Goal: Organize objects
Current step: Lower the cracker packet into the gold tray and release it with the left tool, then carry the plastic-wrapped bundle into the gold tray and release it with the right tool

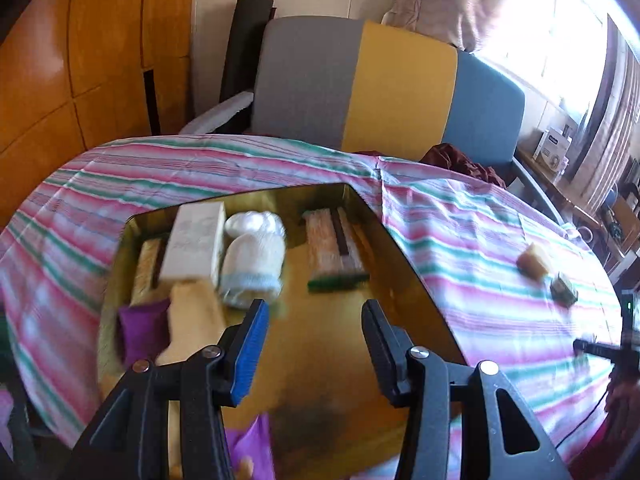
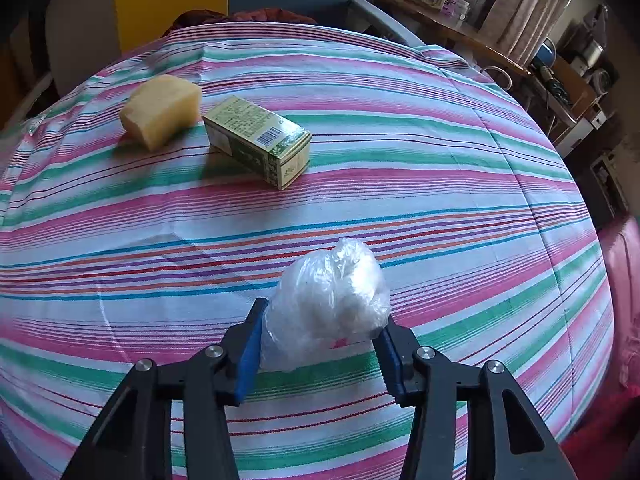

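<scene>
At the bottom centre of its view the right gripper (image 2: 320, 344) is clamped on a crumpled plastic bag (image 2: 330, 304), probably bound for the tray (image 1: 404, 248) over which the left gripper (image 1: 314, 320) hangs, jaws apart and empty.

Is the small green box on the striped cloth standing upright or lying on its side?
Lying on its side. In the right wrist view the green box rests lengthwise on the striped cloth, barcode face up, beside the yellow sponge.
</scene>
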A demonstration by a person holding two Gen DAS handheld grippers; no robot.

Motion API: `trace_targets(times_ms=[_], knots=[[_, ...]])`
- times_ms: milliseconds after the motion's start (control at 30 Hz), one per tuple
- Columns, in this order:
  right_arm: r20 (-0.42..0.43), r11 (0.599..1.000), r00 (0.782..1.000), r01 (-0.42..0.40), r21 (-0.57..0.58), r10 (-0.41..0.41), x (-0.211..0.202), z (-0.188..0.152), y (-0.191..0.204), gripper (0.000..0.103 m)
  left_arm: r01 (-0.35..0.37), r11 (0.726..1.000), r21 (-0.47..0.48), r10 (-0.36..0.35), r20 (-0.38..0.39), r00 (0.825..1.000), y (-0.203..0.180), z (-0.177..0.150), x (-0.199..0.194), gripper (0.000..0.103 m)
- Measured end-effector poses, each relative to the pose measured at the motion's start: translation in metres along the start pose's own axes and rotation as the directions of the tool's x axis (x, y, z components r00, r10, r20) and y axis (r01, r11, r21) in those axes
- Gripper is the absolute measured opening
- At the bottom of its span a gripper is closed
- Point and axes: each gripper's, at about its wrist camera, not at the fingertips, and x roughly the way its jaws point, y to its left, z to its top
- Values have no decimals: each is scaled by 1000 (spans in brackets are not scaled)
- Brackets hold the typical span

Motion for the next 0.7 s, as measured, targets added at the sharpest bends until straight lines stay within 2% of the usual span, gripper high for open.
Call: trace_targets(times_ms=[200, 700], knots=[[-4, 997, 997, -75, -35, 75, -2, -4, 13, 50, -22, 1000, 16, 22, 12, 1000, 5, -25, -22, 49], [-43, 984, 990, -138, -110, 134, -10, -13, 42, 50, -23, 1000, 20, 22, 18, 1000, 17, -49, -38, 49]])
